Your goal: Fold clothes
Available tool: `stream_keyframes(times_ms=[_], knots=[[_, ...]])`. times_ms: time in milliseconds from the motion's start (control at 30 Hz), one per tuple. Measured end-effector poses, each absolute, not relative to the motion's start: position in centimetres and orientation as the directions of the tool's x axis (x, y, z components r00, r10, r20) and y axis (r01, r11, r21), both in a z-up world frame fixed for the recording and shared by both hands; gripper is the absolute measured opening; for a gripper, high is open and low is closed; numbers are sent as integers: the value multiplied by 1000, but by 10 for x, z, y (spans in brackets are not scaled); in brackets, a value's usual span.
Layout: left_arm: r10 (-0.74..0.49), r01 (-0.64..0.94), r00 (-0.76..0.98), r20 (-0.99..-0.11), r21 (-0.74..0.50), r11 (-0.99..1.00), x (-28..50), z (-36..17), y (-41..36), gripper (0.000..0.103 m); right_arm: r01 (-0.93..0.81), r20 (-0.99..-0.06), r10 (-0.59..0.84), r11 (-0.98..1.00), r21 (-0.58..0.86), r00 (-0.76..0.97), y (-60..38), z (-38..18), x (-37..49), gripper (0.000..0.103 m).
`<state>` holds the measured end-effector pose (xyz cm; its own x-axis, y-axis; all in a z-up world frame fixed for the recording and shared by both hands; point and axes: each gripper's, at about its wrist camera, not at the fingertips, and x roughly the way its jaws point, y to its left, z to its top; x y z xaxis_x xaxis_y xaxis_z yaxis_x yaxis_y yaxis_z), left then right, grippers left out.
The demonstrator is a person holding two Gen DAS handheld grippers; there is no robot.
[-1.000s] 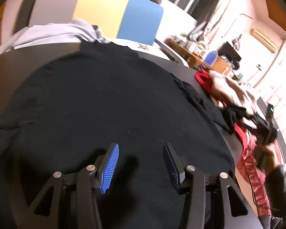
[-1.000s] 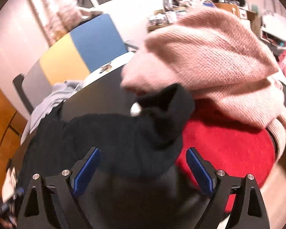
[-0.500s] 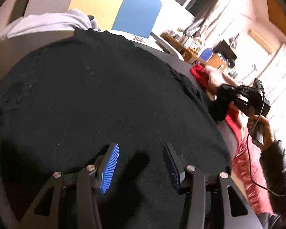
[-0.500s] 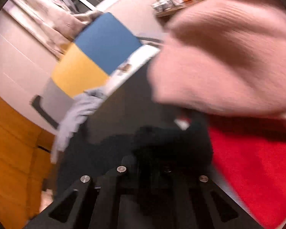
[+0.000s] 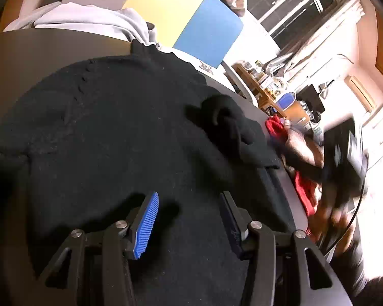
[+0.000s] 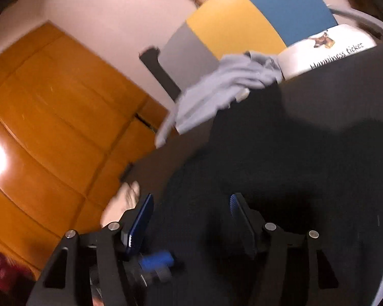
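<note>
1. Black garment (image 5: 109,132) lies spread flat on dark table (image 5: 38,51), covering most of the top. Landmark for all below.
2. One part of the garment, prob. a sleeve (image 5: 229,125), is bunched in a loose heap on top of it, near its far right edge in left wrist view.
3. Left gripper (image 5: 189,219) is low over the garment's near part, jaws partly apart. Nothing betw. the pads; black cloth seen only beneath. Blue ribbed pad (image 5: 146,225) shows clear of cloth.
4. Right gripper (image 6: 191,219) is over the garment's left side in its own view; jaws opening, nothing betw. them. Frame blurred.
5. Pale grey garment (image 5: 89,20) is crumpled at the table's far edge, just beyond the black one's far tip.
6. Behind that: panel in grey, yellow and blue (image 5: 181,17).
7. White sheet w/ print (image 6: 329,51) is at the far edge, beside the grey garment.
8. Red cloth (image 5: 303,191) is off the black garment's right edge; right gripper's body and hand there too blurred to read.
9. Orange wooden panels (image 6: 51,127) are left of the table in right wrist view.
</note>
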<state>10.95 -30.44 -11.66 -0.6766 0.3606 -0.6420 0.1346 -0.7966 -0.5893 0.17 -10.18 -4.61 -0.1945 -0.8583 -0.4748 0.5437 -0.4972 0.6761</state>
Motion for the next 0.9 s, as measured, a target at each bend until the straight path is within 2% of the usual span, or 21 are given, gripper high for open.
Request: stream_keyframes(times_ms=[200,233,333,367,433,533,600,733,767,800,833,900], knots=[[425,106,-689,-587,-662,-742,75,-104,-305,50,476,-633,-710,-691,544,-307,-56,-90,39,83],[440,99,-690,-575,-677,-729,67,-101,-304,50,457,-641,-701,-703,545,-314,-51,-100,40,84],[450,101,-672,-588,-676,-730,38,-95,-299,51,501,-583,-729,-677,538,-359,-40,-104,42,88],[438,96,-665,-605,-650,-754,30,-92,-295,51,530,-579,-727,-677,511,-369,-43,-104,45,95],[356,67,-653,-668,-520,-852,10,-80,-279,51,566,-584,-719,-677,470,-376,-50,-104,48,103],[227,10,-635,-738,-301,-953,-19,-63,-253,51,583,-589,-718,-674,455,-371,-50,-105,49,103],[181,-95,-598,-781,-154,-983,-41,-59,-227,52,578,-561,-743,-653,489,-365,-43,-105,49,103],[27,-277,-524,-851,141,-950,-74,-80,-177,52,579,-552,-747,-651,492,-370,-38,-106,50,103],[7,-288,-520,-854,167,-943,-81,-85,-173,51,579,-552,-747,-651,490,-372,-36,-106,53,103],[-7,-290,-519,-855,183,-939,-86,-90,-170,44,580,-549,-749,-649,493,-372,-36,-106,52,103],[22,-270,-531,-847,145,-952,-89,-87,-175,31,580,-546,-751,-647,495,-372,-36,-107,51,103],[132,-227,-576,-807,3,-974,-83,-75,-198,24,581,-544,-752,-646,496,-373,-37,-107,50,103]])
